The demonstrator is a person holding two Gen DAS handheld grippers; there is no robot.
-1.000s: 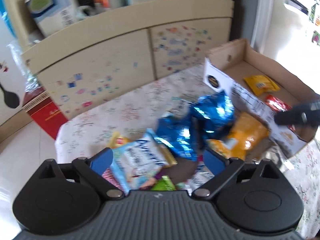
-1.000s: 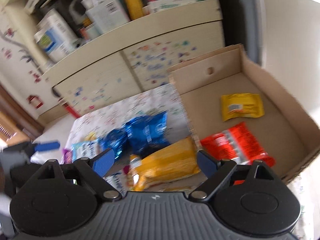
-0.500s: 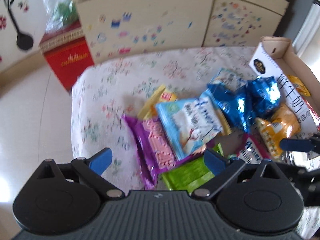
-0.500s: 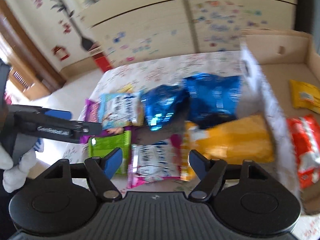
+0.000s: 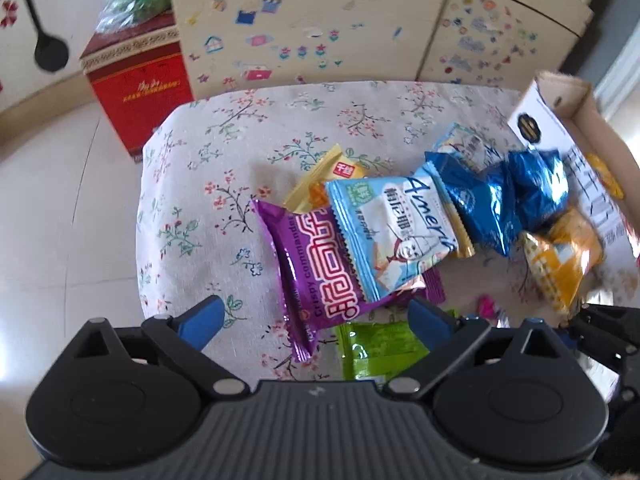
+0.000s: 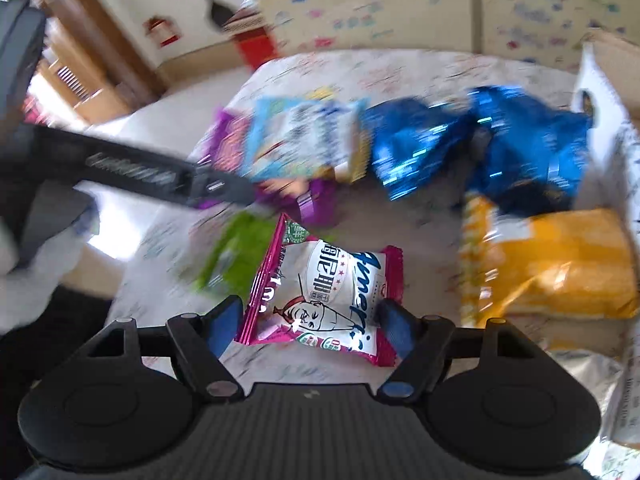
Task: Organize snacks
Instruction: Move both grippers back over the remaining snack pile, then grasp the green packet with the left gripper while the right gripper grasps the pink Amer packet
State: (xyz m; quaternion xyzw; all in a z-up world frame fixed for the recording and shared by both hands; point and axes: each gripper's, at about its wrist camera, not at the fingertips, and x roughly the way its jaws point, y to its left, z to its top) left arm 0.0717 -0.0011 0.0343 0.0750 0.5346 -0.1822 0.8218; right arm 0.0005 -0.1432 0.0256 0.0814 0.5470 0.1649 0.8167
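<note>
Lowered, right claw (image 6: 307, 326) now straddles pink packet (image 6: 320, 288).

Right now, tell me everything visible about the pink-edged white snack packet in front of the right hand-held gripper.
The pink-edged white snack packet is a glossy, sealed plastic pouch with crimped ends, blue lettering and a cartoon face. It lies flat and askew on the floral tablecloth, overlapping a green packet. It sits between the right hand-held gripper's blue fingers, not visibly pinched.

Both wrist views angled steeply down, close over the floral tablecloth (image 5: 208, 160), sharing the snack pile (image 6: 320, 144).
</note>
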